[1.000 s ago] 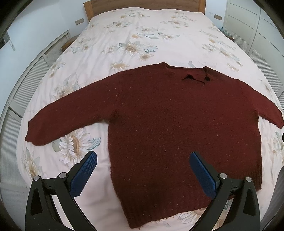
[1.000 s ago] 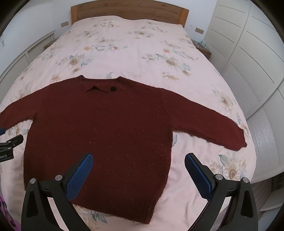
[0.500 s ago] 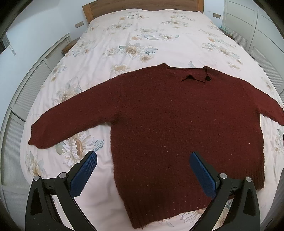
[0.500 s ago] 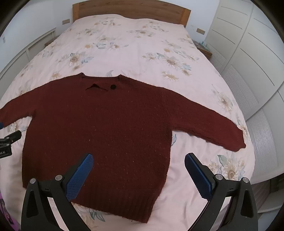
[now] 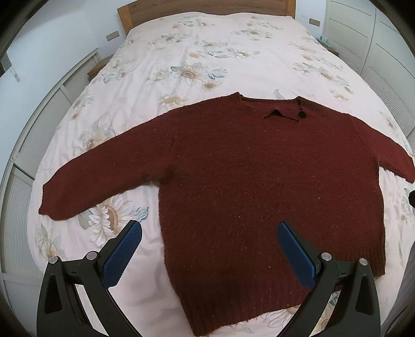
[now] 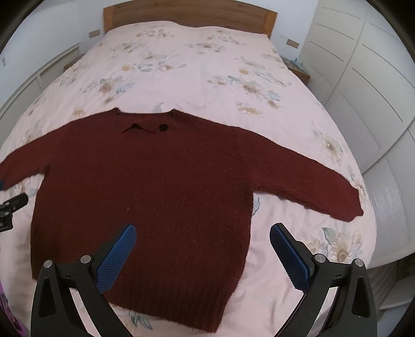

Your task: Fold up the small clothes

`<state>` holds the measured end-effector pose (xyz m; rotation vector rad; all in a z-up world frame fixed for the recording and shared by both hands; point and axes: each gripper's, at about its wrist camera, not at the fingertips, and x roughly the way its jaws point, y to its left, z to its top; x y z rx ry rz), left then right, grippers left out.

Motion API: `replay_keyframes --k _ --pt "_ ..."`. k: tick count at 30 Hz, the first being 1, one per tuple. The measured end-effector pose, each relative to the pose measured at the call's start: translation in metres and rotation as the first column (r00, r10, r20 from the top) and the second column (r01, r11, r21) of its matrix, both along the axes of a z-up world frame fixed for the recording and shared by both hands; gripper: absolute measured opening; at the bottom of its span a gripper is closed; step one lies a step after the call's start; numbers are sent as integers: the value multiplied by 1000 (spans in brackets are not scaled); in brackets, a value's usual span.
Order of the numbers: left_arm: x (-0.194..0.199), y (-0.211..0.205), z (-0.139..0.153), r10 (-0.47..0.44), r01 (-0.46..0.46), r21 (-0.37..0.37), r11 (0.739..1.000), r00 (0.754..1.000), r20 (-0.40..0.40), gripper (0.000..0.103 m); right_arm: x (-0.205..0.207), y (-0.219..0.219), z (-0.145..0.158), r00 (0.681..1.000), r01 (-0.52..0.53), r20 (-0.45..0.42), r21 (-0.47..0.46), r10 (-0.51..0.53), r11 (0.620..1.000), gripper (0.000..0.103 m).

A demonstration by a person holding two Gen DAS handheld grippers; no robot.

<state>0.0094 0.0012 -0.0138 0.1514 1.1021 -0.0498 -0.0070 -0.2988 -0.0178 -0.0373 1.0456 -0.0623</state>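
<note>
Left gripper: raised above bed, jaws spread wide, empty, over sweater's lower-left hem. Dark red sweater: flat on floral bedspread, sleeves out sideways, neckline toward headboard. Right gripper: level, wide apart, empty, above lower-right hem.
</note>
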Motion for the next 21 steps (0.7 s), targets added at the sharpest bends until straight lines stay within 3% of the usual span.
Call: replay_keyframes --k 6,10,14,21 --pt "22 6 -3 -2 1 25 1000 1000 6 102 25 -75 -13 991 130 23 24 -131 991 103" --pt "37 11 -4 7 -8 49 999 1000 20 102 46 -154 -30 967 255 10 69 -256 964 103" --pt "52 14 -11 13 -14 56 998 1000 7 102 63 -240 -62 913 409 -39 112 -407 906 103" --pt "73 15 -32 37 -34 42 999 998 -55 102 62 -344 -139 762 647 -166 156 -626 747 103"
